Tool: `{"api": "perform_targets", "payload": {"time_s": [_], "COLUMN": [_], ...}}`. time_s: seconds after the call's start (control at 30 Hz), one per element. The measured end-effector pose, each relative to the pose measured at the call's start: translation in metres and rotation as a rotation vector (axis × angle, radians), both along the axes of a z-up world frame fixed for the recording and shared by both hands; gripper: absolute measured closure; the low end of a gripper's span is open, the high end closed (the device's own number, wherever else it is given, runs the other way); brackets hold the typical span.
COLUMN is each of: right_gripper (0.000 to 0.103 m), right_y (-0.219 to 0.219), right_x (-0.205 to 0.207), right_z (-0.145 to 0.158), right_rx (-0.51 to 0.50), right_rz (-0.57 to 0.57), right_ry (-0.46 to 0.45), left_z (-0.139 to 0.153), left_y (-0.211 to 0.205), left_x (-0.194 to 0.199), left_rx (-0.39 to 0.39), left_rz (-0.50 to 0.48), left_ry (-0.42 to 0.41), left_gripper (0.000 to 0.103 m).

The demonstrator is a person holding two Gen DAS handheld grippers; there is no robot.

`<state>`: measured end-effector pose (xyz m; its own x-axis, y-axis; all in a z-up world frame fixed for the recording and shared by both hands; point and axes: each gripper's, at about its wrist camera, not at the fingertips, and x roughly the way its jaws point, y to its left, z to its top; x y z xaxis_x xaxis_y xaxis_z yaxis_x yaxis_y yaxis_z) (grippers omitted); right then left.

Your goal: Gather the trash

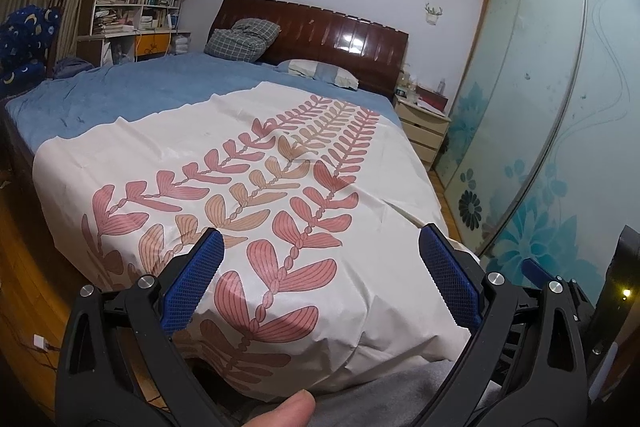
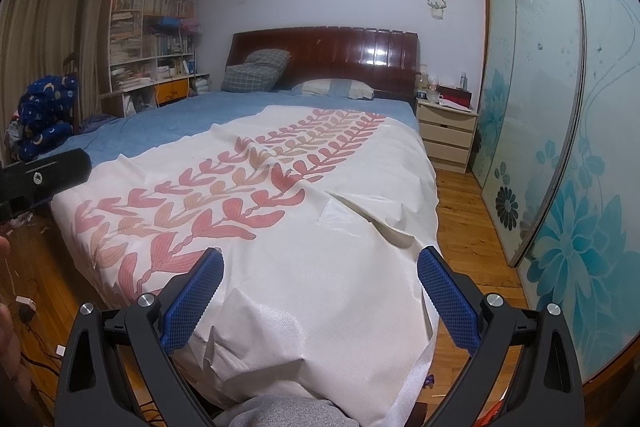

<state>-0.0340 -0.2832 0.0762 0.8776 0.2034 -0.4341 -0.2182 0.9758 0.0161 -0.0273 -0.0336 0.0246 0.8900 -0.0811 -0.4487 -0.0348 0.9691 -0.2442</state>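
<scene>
Two grippers, both spread wide and holding nothing: my left gripper (image 1: 320, 279) and right gripper (image 2: 320, 301) hover level at the foot of the cream bedspread with pink leaf print (image 1: 248, 163), pointing toward the dark wooden headboard (image 1: 320, 31). I judge I'm at the searching step; no trash lies on the bedspread. Small scraps on the wooden floor (image 2: 24, 221) left of the bed seem the likeliest target, so next I must swing left and down.
</scene>
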Motion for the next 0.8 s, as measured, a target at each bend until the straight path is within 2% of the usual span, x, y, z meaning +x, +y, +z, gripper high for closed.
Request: {"api": "perform_targets", "payload": {"time_s": [0.57, 0.8], "right_gripper": [0.007, 0.007], "right_y": [-0.003, 0.002], "right_x": [0.005, 0.002], "right_z": [0.0, 0.0], "right_rx": [-0.006, -0.025], "right_rz": [0.0, 0.008], "right_ry": [0.031, 0.017], "left_z": [-0.001, 0.0], "left_y": [0.01, 0.018], "left_x": [-0.003, -0.005], "left_rx": [-0.017, -0.036], "left_rz": [0.021, 0.034], "left_ry": [-0.007, -0.012], "left_gripper": [0.006, 0.006]}}
